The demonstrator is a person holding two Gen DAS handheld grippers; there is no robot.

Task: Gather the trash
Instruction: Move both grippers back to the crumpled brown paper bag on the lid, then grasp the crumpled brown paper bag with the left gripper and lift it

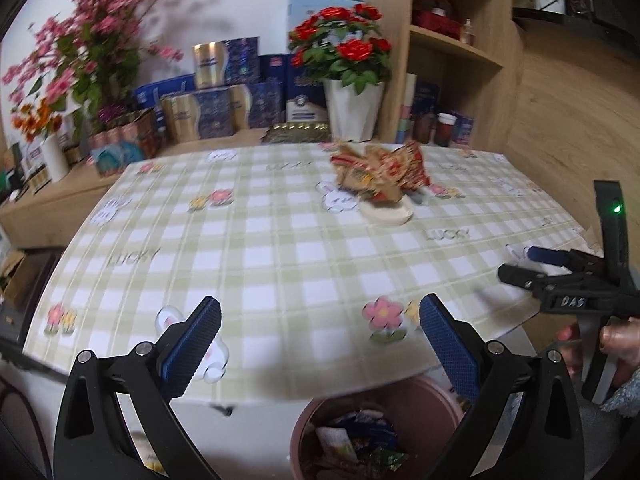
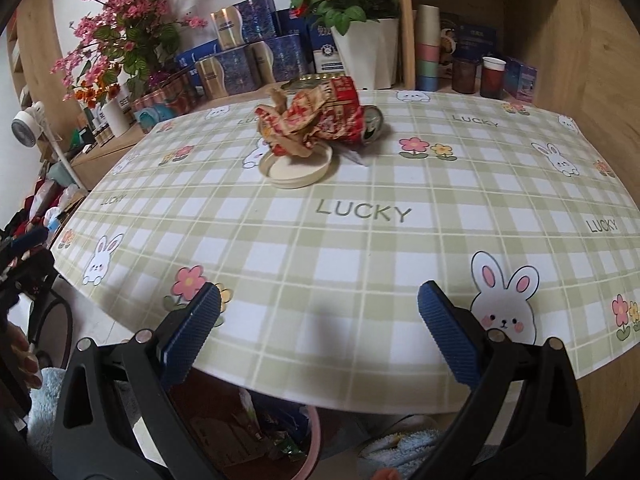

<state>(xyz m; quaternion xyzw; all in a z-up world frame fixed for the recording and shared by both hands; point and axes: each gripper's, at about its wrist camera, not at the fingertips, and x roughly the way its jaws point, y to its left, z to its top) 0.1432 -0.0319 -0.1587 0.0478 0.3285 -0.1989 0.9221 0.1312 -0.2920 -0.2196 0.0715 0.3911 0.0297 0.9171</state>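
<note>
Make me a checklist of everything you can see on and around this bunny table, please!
Surface: table with checked bunny tablecloth, mostly bare.
Job's things: crumpled wrappers, a red can lying on its side, a cream lid partly under the wrappers, all together at the far side. Pink bin below the near edge, with wrappers already inside.
Clutter: nothing else seen on the tablecloth.
Grippers: left gripper open, empty, above the near edge and the bin; right gripper open, empty.
Cables: nothing seen.
Surroundings: red roses in a white pot, pink blossoms, blue and gold boxes, wooden shelves with cups.
</note>
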